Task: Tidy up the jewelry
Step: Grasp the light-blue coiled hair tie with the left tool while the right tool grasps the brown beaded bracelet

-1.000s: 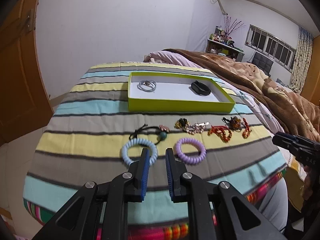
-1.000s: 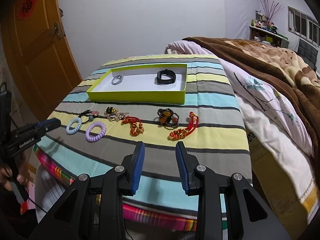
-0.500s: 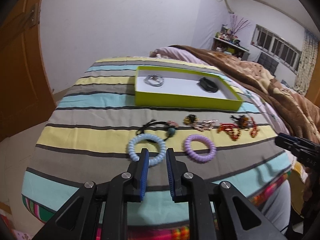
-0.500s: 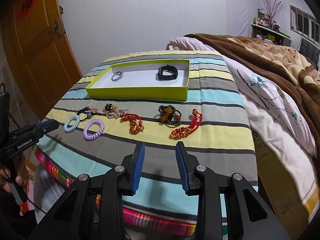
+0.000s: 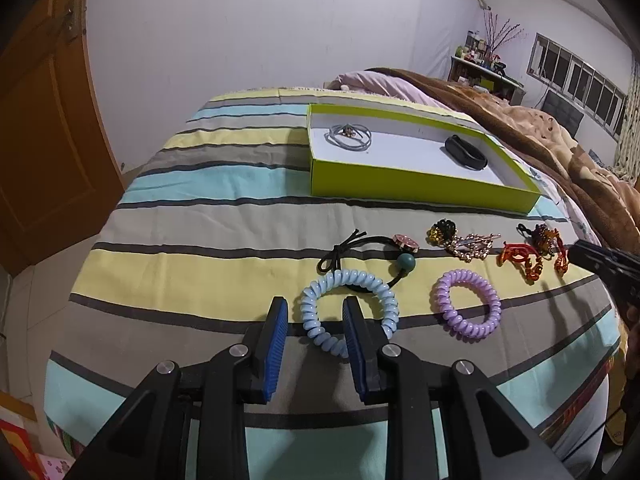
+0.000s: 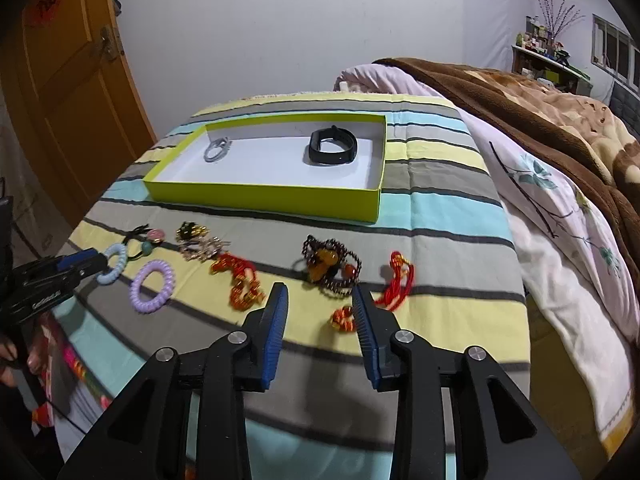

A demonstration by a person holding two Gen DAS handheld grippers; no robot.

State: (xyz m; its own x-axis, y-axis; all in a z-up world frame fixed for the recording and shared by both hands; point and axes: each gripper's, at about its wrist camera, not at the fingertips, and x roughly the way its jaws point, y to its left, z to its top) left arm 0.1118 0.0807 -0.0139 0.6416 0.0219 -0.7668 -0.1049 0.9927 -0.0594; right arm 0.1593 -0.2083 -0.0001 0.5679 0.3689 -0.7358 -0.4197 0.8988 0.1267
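Note:
A lime-green box [image 5: 408, 184] sits on the striped bedspread and holds a grey hair tie [image 5: 349, 135] and a black band [image 5: 466, 152]. In front of it lies a row of jewelry. My left gripper [image 5: 314, 314] is open, its jaws straddling the near rim of the light blue spiral hair tie [image 5: 348, 304]. The purple spiral tie [image 5: 467, 305] lies to its right. My right gripper [image 6: 320, 300] is open above the bedspread, with a red cord bracelet [image 6: 394, 280] just past its right finger and a dark bead bracelet [image 6: 330, 266] ahead.
A black hair tie with a teal bead [image 5: 374, 254], a gold clip cluster [image 5: 460, 240] and orange-red bead pieces [image 5: 528, 254] lie in the row. A brown blanket [image 6: 540, 96] covers the bed to the right. A wooden door [image 6: 68, 92] stands to the left.
My left gripper moved forward and opened wider around the blue spiral tie's near rim. My right gripper moved forward towards the red and dark bead bracelets.

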